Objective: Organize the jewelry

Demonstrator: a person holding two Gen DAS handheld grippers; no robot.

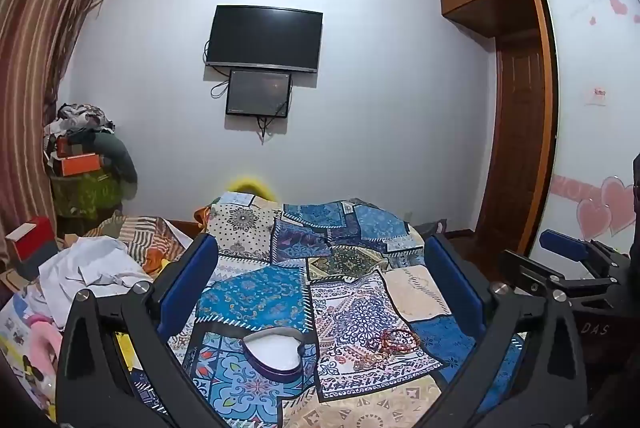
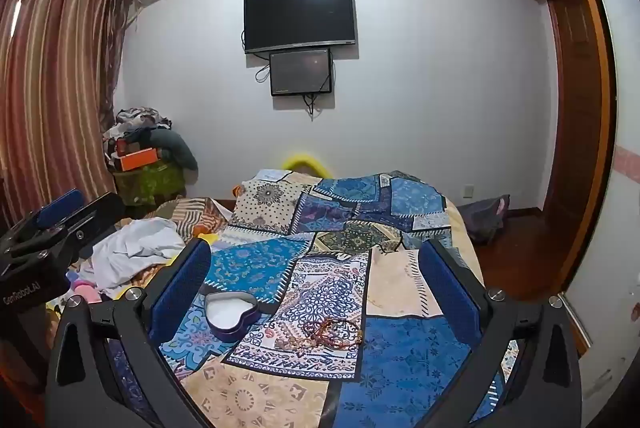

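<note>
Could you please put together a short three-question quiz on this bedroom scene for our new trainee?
1. True or false: the heart-shaped box has its lid on.
2. Where do the beaded bracelets lie? A) inside the box B) on the patchwork bedspread, beside the box C) between a gripper's fingers
3. Fill in: both the left gripper and the right gripper are ____ and hold nothing.

Key
1. False: it is open, showing a white lining.
2. B
3. open
</note>
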